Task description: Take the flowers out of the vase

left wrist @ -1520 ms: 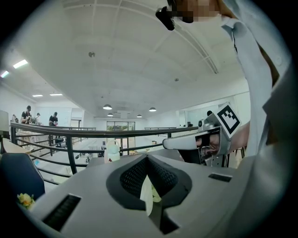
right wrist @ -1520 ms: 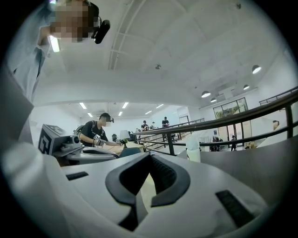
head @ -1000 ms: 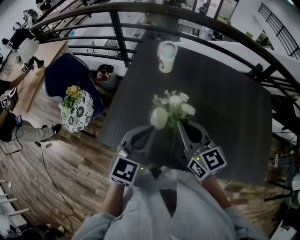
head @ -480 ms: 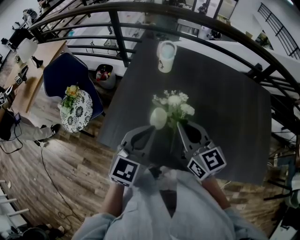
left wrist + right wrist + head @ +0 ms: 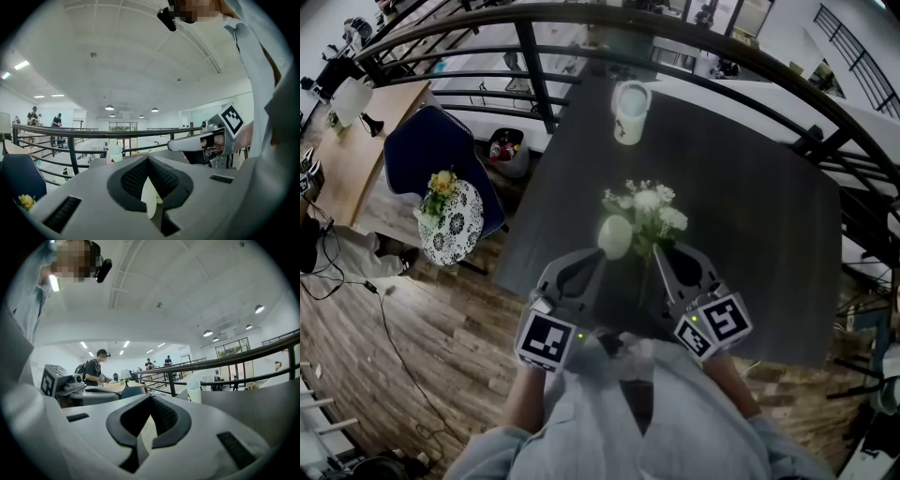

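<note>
Facing one vase [image 5: 616, 236], one flower bunch [image 5: 650, 206] and one far cup [image 5: 631, 112], you hold your left claw [image 5: 597, 262] and right claw [image 5: 660, 262] closed, empty.

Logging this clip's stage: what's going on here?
A person holds the left gripper and right gripper on the near side of a vase on a dark table. Both grippers' jaws are shut and hold nothing. The white flowers are in the vase, so none has been taken out yet.
</note>
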Tool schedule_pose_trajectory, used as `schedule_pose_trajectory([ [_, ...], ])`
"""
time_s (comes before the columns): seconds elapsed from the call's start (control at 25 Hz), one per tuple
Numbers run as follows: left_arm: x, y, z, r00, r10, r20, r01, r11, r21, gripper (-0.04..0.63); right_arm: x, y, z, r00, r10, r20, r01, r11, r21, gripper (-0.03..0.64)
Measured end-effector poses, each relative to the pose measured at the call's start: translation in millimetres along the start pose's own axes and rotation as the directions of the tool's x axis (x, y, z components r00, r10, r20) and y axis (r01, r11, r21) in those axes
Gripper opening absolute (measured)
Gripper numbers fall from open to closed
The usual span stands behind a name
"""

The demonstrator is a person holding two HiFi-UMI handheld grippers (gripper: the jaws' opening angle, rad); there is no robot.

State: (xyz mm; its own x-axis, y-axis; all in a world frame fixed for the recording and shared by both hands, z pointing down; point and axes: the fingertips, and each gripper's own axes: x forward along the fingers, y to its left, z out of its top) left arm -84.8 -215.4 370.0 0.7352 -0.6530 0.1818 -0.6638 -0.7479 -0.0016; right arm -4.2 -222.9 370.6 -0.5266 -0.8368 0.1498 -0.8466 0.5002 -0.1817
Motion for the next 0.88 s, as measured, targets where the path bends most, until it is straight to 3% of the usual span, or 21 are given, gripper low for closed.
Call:
schedule_pose_trajectory([
  [0.88,7.7,-4.6,0.6,1.0,-0.018,-0.002,0.018,1.0,-0.003,-0.008,2.2,-4.8,-2.3,1.0,0.005,-0.021,-0.005,1.0,-0.002,-0.002],
])
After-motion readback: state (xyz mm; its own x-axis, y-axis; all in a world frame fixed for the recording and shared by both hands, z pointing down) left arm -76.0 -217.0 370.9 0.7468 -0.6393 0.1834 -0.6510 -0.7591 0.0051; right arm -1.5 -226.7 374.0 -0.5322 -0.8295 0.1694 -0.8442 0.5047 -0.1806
